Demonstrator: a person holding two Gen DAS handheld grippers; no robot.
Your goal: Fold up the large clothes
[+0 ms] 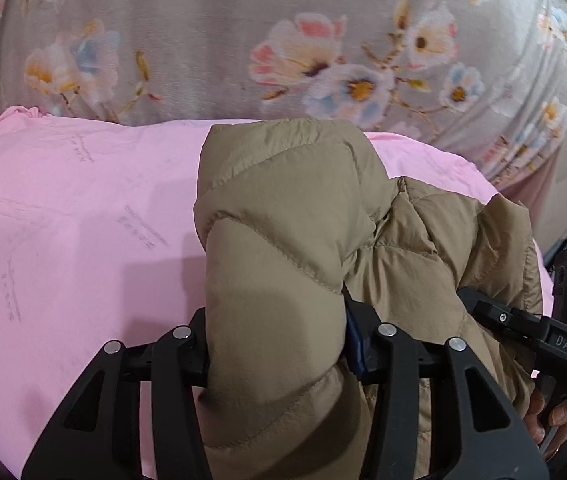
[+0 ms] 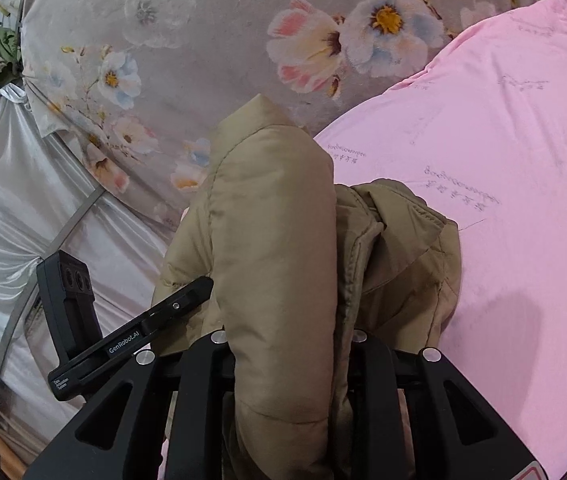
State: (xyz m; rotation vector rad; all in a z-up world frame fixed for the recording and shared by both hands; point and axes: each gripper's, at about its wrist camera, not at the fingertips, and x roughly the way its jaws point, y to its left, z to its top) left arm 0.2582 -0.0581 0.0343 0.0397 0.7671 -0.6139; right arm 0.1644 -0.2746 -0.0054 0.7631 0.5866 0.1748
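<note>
Puffy tan quilting fills the foreground of both wrist views: the down jacket [image 1: 283, 248] is bunched between the fingers of each tool, and it is the garment to be folded. It hangs lifted over a pink sheet [image 1: 75, 220] spread on the bed, with a grey floral cover [image 1: 203, 40] beyond that.

The left hand-held gripper [image 1: 279, 356] is clamped on a thick quilted roll of the jacket, which bulges out above and below the fingers. The right hand-held gripper [image 2: 287, 364] is likewise closed on a padded fold, with a looser part of the jacket slumped to its side onto the pink sheet.

The main risk, as I judge it, is slippage: the shell fabric looks smooth and the fill springy, so a thick bite may squeeze out of the fingers when the jacket is swung or laid down. Neither tool appears to grip a clean edge or corner, so the fold may land lopsided, with the slumped part trapped underneath. The two tools sit close together; the other tool's finger [image 2: 181, 304] shows touching the jacket in the right wrist view, so the tools may knock together. Dragging could also ruck up the sheet.
</note>
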